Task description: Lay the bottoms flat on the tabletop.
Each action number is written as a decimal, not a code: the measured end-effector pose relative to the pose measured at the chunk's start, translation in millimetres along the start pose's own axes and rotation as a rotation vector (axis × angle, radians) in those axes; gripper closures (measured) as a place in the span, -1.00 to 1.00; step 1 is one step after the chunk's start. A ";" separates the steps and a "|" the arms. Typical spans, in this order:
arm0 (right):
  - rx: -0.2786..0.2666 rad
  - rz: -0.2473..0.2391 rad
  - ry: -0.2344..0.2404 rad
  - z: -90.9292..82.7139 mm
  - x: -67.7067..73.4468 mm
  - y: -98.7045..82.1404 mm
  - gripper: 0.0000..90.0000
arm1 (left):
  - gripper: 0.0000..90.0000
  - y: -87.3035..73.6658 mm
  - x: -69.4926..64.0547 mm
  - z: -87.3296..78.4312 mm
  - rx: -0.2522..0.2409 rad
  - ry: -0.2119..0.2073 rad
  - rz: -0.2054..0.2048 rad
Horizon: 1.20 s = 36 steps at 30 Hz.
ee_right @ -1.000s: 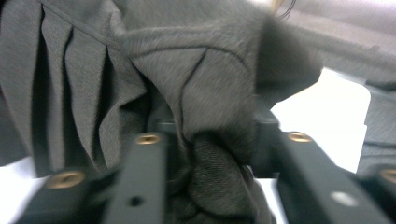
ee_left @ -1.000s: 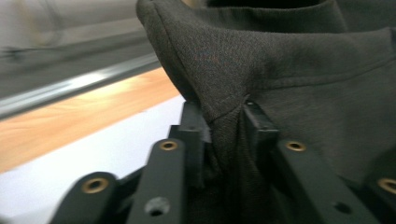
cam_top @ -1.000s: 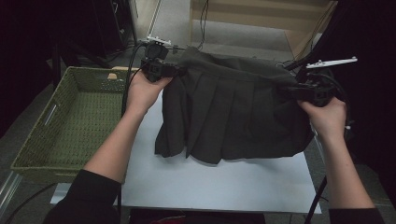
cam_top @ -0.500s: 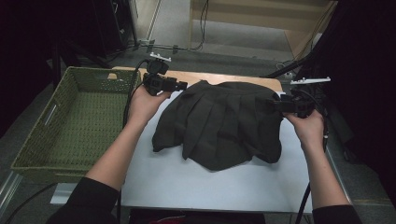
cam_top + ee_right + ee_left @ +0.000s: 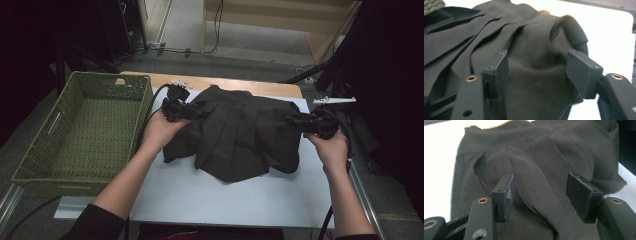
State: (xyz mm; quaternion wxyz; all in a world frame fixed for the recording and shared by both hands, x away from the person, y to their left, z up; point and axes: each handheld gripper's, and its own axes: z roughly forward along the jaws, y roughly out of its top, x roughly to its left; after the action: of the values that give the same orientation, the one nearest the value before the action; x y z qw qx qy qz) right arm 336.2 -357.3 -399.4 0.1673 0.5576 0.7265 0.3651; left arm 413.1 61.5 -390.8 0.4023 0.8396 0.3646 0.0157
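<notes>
Dark pleated skirt lies on the bench — left tool just opening, right tool just narrowing; both released, cloth between the pads.

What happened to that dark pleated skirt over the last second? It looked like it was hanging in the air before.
Both hands came down and laid the skirt on the white table. It hung spread between the left gripper and right gripper; now it lies bunched. The left jaws have just opened further, the right closed a little; both stand apart over the cloth. The green basket stayed put.

White table, dark pleated garment on it, prob. green basket at edge
</notes>
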 end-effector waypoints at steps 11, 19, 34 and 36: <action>0.028 -0.022 0.070 2.6 16.1 -40.6 -0.04 | -0.12 -28.8 -14.1 6.1 0.015 -0.037 0.030; 0.049 -0.030 0.090 11.5 24.3 -58.7 -0.04 | -0.13 -43.5 -20.9 12.5 0.034 -0.049 0.040; 0.060 -0.051 0.102 14.9 39.9 -90.3 -0.21 | -0.13 -68.5 -43.2 13.1 0.039 -0.047 0.100; 0.068 -0.051 0.099 16.0 42.7 -93.6 -0.23 | -0.16 -70.6 -47.6 13.0 0.030 -0.053 0.107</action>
State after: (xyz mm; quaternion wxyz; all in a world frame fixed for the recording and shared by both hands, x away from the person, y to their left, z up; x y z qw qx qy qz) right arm 268.4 -322.4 -470.4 0.1215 0.5255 0.7598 0.3630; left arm 340.0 52.0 -435.4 0.3978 0.8640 0.3086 0.0093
